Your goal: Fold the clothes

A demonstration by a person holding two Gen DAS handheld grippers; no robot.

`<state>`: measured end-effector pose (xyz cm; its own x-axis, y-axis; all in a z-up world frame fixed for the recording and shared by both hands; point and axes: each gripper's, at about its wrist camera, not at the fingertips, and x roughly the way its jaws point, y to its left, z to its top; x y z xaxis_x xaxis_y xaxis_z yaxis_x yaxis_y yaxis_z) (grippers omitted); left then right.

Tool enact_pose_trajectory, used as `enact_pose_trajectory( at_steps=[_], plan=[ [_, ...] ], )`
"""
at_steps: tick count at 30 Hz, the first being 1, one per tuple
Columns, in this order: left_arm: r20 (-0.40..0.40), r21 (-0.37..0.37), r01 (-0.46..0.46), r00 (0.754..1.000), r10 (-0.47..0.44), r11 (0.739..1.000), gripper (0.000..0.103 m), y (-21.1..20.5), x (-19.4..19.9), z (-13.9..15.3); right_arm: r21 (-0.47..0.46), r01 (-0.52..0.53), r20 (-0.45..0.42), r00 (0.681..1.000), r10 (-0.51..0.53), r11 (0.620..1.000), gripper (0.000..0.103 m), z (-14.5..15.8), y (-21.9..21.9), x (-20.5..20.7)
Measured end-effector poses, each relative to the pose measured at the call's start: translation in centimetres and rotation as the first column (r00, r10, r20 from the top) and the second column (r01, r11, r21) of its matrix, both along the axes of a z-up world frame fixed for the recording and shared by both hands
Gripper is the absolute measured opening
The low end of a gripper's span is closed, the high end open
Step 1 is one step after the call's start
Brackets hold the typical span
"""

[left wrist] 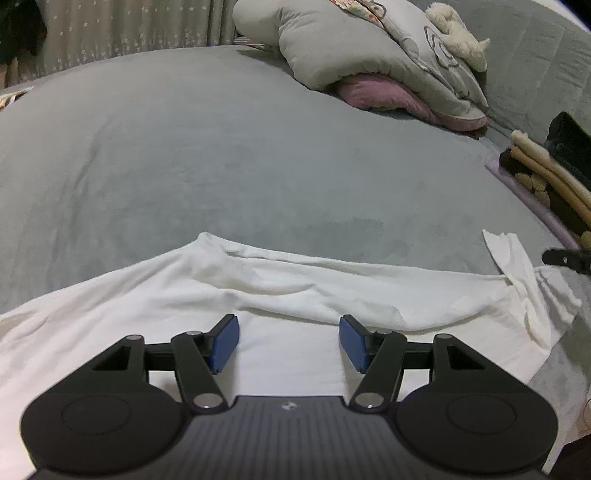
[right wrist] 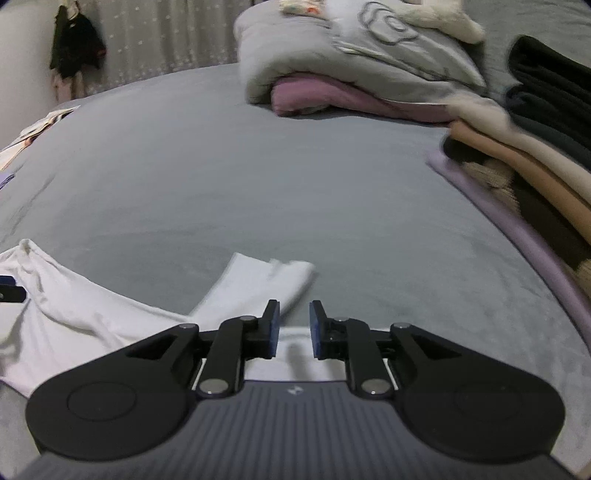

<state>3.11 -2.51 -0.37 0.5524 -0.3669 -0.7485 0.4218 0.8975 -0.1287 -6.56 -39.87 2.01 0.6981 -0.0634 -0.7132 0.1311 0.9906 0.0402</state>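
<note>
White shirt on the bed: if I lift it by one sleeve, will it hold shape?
Probably not. The white shirt lies in soft wrinkles, so it should droop. It looks thin, likely light. The sleeve may drag across the grey bedcover.

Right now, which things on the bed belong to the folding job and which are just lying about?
Part of the job:
- white garment, spread out unfolded
- its sleeve
- stack of folded clothes

Lying about:
- grey quilt on a pink pillow
- cream plush toy
- dark clothes hanging
</note>
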Motion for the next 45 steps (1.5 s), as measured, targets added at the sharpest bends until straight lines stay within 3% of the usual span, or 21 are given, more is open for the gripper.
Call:
enact_pose_trajectory(
  at_steps=[11, 19, 22, 23, 26, 37, 39, 43, 45],
  plan=[
    [0.014, 0.046, 0.02, 1.0, -0.021, 0.999, 0.068, -1.0, 0.1, -0.3, 0.007, -0.043, -0.064, 0.997, 0.044, 0.999, 0.026, -1.8, 4.5, 5.5],
    [0.009, 0.035, 0.014, 1.0, -0.014, 0.999, 0.069, -0.9, 0.2, -0.4, -0.014, -0.012, -0.079, 0.997, 0.011, 1.0, 0.025, -2.8, 4.8, 6.3],
    [0.013, 0.041, 0.016, 1.0, -0.017, 0.999, 0.069, -1.0, 0.0, -0.4, -0.02, -0.005, -0.076, 0.997, 0.003, 1.0, 0.021, -3.0, 4.8, 6.5],
    [0.014, 0.042, 0.017, 1.0, -0.017, 0.999, 0.069, -1.0, -0.1, -0.4, -0.025, -0.003, -0.075, 0.997, 0.001, 1.0, 0.012, -2.9, 4.8, 6.5],
    [0.012, 0.038, 0.015, 1.0, -0.015, 0.999, 0.069, -0.9, 0.0, -0.3, -0.036, 0.012, -0.056, 0.998, -0.014, 0.999, 0.002, -2.6, 4.5, 6.1],
    [0.014, 0.041, 0.024, 1.0, -0.024, 0.999, 0.069, -0.7, -0.2, 0.0, -0.04, 0.09, 0.051, 0.995, -0.087, 0.995, 0.001, 1.3, -0.1, -0.9],
    [0.018, 0.041, 0.021, 1.0, -0.022, 0.999, 0.069, -0.7, -0.3, 0.1, -0.022, 0.099, 0.045, 0.994, -0.098, 0.995, 0.002, 1.2, -1.0, -1.8],
    [0.032, 0.023, 0.022, 0.999, -0.023, 0.999, 0.069, -0.6, -0.7, 0.7, 0.09, 0.089, 0.037, 0.995, -0.093, 0.992, 0.021, 0.1, -2.1, -2.0],
    [0.044, 0.016, 0.027, 0.999, -0.028, 0.999, 0.069, -0.8, -0.9, 0.9, 0.099, 0.068, 0.039, 0.997, -0.072, 0.993, 0.021, -0.1, -1.4, -1.1]
  ],
)
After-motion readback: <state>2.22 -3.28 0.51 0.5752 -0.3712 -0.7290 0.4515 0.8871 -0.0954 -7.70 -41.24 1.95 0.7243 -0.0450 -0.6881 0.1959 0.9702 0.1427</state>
